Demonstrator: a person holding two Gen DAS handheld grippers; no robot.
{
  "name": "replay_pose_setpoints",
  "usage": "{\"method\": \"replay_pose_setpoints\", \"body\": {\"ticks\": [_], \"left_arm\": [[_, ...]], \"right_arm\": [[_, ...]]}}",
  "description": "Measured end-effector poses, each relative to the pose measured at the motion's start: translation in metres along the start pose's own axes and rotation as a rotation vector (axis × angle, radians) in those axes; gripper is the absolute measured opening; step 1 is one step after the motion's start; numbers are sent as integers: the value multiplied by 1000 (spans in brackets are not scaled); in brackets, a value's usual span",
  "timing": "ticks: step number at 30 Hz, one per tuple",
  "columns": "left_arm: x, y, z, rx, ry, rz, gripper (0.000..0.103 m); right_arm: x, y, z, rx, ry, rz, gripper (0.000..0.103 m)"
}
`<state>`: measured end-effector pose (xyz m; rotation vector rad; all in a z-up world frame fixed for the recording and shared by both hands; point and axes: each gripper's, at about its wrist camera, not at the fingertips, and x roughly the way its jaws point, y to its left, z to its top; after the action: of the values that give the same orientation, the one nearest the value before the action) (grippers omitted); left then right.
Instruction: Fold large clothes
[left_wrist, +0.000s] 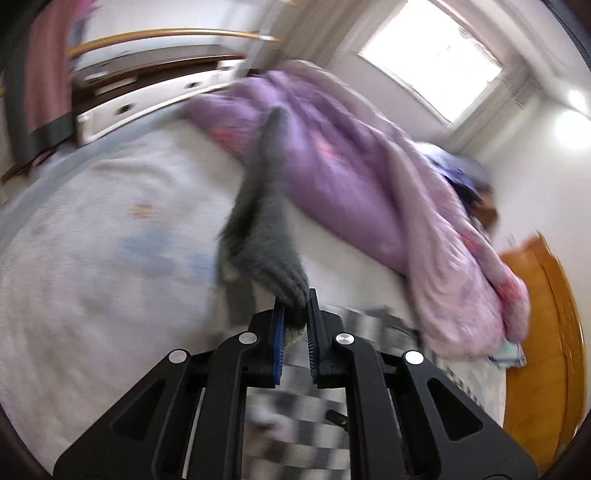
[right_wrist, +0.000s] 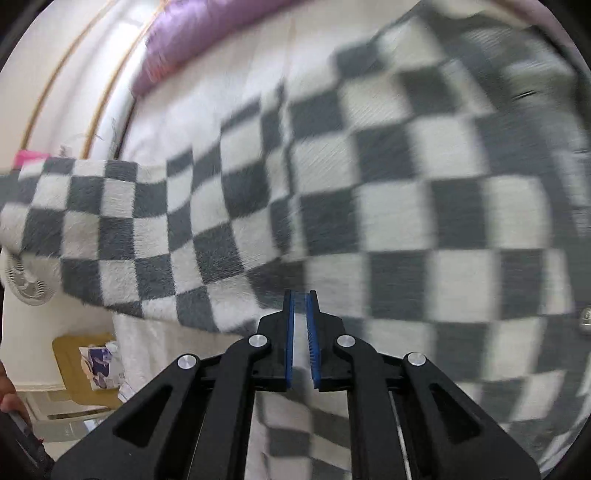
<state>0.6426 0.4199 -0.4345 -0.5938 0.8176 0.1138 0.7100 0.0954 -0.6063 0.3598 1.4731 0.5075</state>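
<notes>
A large grey-and-white checkered fleece garment (right_wrist: 332, 192) lies spread over the white bed (right_wrist: 236, 74) and fills the right wrist view. My left gripper (left_wrist: 295, 306) is shut on its grey ribbed hem (left_wrist: 269, 229) and holds that edge lifted above the bed; checkered cloth (left_wrist: 295, 435) hangs below the fingers. My right gripper (right_wrist: 302, 299) has its jaws nearly together right at the garment's near edge, and a thin layer of cloth seems to sit between the pads. Both views are blurred by motion.
A purple and pink quilt (left_wrist: 351, 166) lies bunched along the far side of the bed (left_wrist: 92, 240). A white drawer unit (left_wrist: 147, 99) stands behind it, a window (left_wrist: 436, 55) above, a wooden door (left_wrist: 546, 350) at right. A fan (right_wrist: 26, 280) and a box (right_wrist: 88, 365) are beside the bed.
</notes>
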Motion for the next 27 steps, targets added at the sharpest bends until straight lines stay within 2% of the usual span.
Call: {"method": "replay_pose_setpoints", "body": {"ticks": [3, 7, 11, 14, 19, 21, 23, 25, 27], "left_arm": [[35, -77, -23, 57, 44, -68, 10], [94, -155, -68, 30, 150, -182, 10], [156, -221, -122, 57, 248, -192, 10], [196, -256, -156, 65, 300, -190, 10], [252, -286, -218, 68, 412, -161, 11], [272, -289, -238, 47, 452, -124, 11], [288, -291, -254, 72, 482, -78, 13], [299, -293, -267, 81, 527, -68, 20], [309, -290, -281, 82, 598, -42, 43]], "right_arm": [[-61, -54, -14, -12, -90, -61, 8], [-135, -143, -36, 73, -163, -152, 8], [-200, -227, -63, 133, -216, -240, 8], [-240, -284, -79, 189, -256, -289, 8], [-284, -370, -100, 352, -305, -332, 11], [-299, -403, -107, 436, -346, -327, 18], [-314, -442, -112, 544, -392, -295, 23], [-327, -475, -118, 644, -436, -248, 28], [-336, -498, -120, 702, -453, -244, 38]]}}
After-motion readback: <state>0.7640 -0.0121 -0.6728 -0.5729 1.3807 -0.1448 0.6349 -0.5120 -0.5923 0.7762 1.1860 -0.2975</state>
